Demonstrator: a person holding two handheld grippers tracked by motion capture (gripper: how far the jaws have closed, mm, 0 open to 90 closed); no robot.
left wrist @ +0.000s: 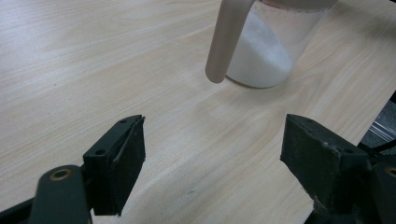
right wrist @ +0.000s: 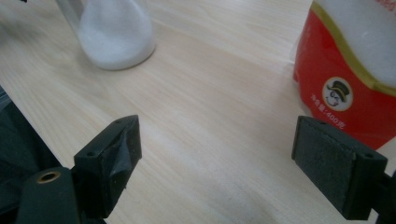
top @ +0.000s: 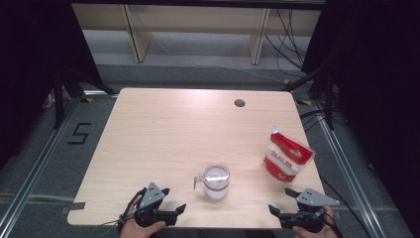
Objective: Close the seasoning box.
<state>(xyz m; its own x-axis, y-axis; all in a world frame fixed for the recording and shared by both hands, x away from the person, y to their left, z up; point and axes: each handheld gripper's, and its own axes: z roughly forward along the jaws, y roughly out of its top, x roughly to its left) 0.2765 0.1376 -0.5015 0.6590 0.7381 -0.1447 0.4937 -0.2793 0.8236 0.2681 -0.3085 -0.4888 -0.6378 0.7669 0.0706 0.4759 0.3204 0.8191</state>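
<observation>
A clear jug (top: 216, 181) stands upright on the wooden surface (top: 163, 134), near the front edge and about in the middle. It has white powder in the bottom and a handle (left wrist: 227, 39) on its left side. A red and white bag (top: 287, 155) sits to the right of the jug, well apart from it.

The left hand-held gripper (top: 172, 201) is low at the front edge, to the left of the jug. Its jaws are wide open and hold nothing. The jug's handle is near but not touching it.

The right hand-held gripper (top: 283, 202) is at the front right corner, just in front of the bag. Its jaws are wide open too, and nothing is between them.
</observation>
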